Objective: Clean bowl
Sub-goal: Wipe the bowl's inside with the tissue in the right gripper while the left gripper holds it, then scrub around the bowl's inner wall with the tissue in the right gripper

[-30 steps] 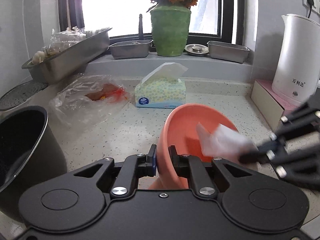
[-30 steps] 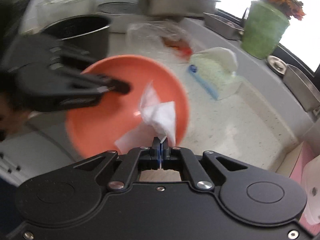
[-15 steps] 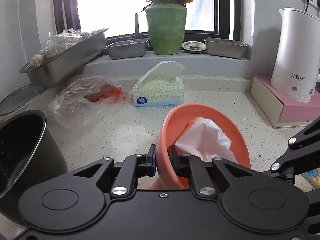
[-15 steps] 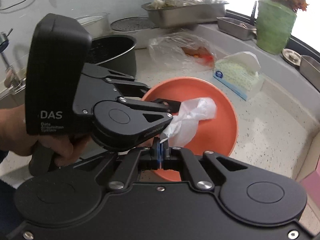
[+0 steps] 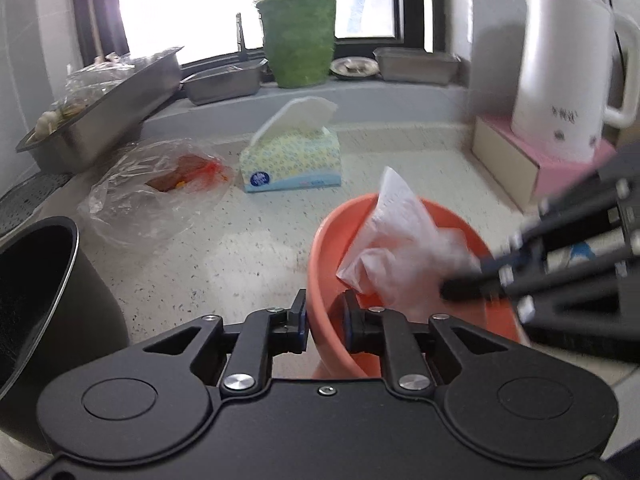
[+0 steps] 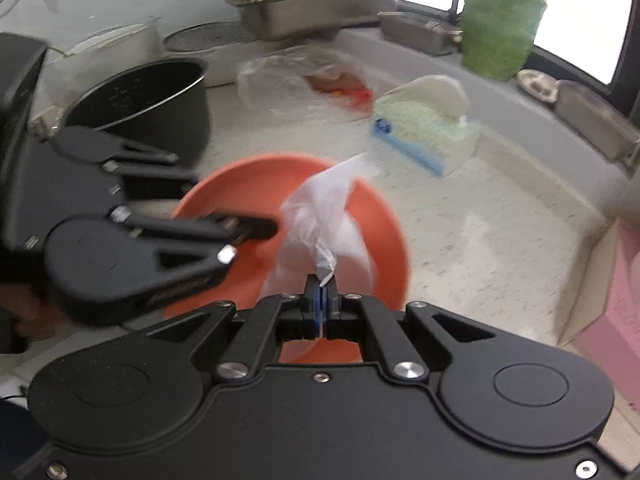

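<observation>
On the speckled stone counter [image 5: 256,248], in the left wrist view, the round salmon-orange plastic bowl [image 5: 332,248] stood tilted with its rim between the fingers of the left gripper [image 5: 325,316], whose jaws were opening around it; the crumpled white tissue [image 5: 400,248] lay inside. In the right wrist view, the right gripper [image 6: 321,300] was pinched tight on that tissue [image 6: 320,216], which draped into the smooth, blurred bowl [image 6: 248,180] just ahead.
</observation>
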Demonstrator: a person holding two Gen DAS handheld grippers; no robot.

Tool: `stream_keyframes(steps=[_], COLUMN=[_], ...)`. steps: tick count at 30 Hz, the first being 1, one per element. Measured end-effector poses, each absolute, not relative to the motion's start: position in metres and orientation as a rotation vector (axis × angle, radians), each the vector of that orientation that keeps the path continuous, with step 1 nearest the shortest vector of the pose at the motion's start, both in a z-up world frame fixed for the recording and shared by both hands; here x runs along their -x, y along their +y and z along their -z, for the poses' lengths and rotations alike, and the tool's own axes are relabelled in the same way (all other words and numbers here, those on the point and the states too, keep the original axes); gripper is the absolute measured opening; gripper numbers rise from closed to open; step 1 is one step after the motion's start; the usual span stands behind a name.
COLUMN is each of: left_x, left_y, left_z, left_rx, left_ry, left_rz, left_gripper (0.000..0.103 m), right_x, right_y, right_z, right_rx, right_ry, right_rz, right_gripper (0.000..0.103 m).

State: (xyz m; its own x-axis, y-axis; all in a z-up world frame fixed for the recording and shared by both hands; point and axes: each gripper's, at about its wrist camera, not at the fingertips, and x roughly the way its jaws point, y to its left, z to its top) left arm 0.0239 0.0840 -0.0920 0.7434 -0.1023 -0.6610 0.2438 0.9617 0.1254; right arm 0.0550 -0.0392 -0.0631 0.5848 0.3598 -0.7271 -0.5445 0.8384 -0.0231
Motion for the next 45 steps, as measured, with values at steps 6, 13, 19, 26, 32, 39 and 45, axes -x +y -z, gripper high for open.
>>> stream_keyframes(steps=[6, 13, 19, 26, 32, 39, 45], left_x=[-0.026, -0.027, -0.027, -0.008, 0.036, 0.051, 0.062], left_y=[0.082, 0.070, 0.065, 0.086, 0.108, 0.104, 0.095], left_z=[0.105, 0.109, 0.107, 0.078, 0.076, 0.077, 0.099], left_rx=[-0.183, -0.217, -0.241, -0.187, -0.221, -0.200, -0.274], left_ry=[0.781, 0.759, 0.766, 0.615, 0.558, 0.497, 0.557], left_rz=[0.190, 0.180, 0.164, 0.129, 0.287, 0.405, 0.460], left_gripper=[0.025, 0.028, 0.032, 0.042, 0.052, 0.052, 0.053], right_x=[-0.070, -0.090, -0.090, -0.090, -0.091, -0.092, -0.093], right_y=[-0.039, -0.040, -0.027, -0.031, -0.032, -0.031, -0.028], right_z=[0.068, 0.075, 0.072, 0.071, 0.072, 0.074, 0.074], right_rx=[0.313, 0.284, 0.348, 0.338, 0.331, 0.348, 0.365], right_ry=[0.772, 0.807, 0.754, 0.758, 0.762, 0.774, 0.773], right_rz=[-0.486, -0.472, -0.488, -0.487, -0.498, -0.505, -0.508], right_gripper=[0.001, 0.001, 0.001, 0.001, 0.001, 0.001, 0.001])
